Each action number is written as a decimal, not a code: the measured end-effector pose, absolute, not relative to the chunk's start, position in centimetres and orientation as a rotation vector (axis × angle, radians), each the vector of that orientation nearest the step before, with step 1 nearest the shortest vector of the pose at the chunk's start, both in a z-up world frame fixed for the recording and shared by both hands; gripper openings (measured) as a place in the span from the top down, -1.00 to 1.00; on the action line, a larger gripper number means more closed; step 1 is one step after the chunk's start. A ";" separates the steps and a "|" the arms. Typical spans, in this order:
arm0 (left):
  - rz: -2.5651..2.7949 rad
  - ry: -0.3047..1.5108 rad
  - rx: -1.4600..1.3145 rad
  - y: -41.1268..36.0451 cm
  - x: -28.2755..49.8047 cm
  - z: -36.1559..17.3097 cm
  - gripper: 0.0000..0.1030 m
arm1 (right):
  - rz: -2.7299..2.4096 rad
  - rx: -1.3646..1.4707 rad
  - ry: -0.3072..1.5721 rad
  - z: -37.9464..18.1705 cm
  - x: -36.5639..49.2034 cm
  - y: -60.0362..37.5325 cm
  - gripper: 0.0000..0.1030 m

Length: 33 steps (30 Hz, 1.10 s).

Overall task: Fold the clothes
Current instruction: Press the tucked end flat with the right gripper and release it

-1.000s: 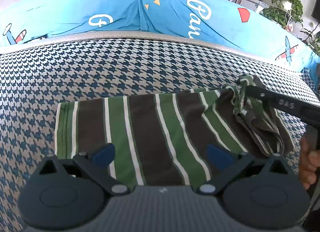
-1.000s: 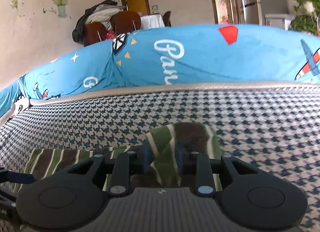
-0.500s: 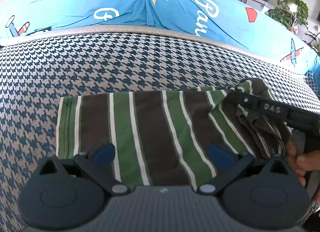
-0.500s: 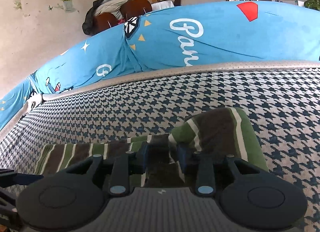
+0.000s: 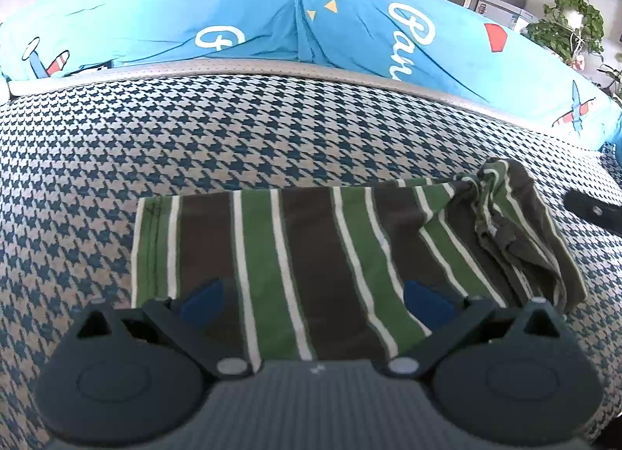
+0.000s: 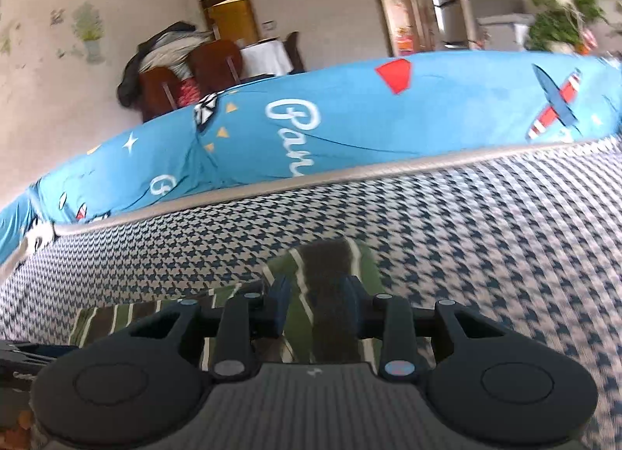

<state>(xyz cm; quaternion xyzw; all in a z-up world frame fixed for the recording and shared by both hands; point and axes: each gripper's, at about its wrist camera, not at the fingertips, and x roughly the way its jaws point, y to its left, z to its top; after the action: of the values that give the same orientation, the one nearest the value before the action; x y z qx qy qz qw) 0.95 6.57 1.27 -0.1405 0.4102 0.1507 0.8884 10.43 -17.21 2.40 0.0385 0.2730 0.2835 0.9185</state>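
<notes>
While my left gripper (image 5: pixel 313 300) hangs over the near edge of the folded green, brown and white striped cotton garment (image 5: pixel 311 255), its blue-padded fingers (image 5: pixel 200 296) stand wide apart and grip nothing. The garment lies flat on the navy and cream houndstooth cushion (image 5: pixel 233 139), with its right end bunched into a rumpled heap. Behind the cushion runs a bright blue bolster pillow printed with white script and aeroplanes (image 5: pixel 252 22).

My right gripper (image 6: pixel 315 304) sits off that bunched end; from the left wrist camera only a dark tip of it shows at the frame's right edge, apart from the cloth. Its jaws stand narrowly parted, having just opened a little. A fold of the striped fabric appears between them, though the blurred view leaves me unsure whether the pads press on it.
</notes>
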 end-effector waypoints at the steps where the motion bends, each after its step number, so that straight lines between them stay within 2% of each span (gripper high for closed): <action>1: 0.315 0.852 -0.292 6.6 0.9 1.2 -0.99 | 0.576 0.079 0.563 2.3 10.1 -17.3 0.36; 22: 0.319 0.858 -0.282 7.0 -0.7 1.1 -1.00 | 0.677 -0.081 0.669 -2.0 7.2 -13.5 0.34; 33: 0.354 0.885 -0.289 6.7 -2.5 0.3 -1.00 | 0.640 -0.103 0.649 -1.2 5.7 -13.0 0.34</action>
<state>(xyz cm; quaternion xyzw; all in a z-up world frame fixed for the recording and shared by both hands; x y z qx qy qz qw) -2.45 6.73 0.33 -0.1384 0.4245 0.1698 0.8786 5.67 -12.98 -1.25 -0.0497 0.3133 0.3091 0.8966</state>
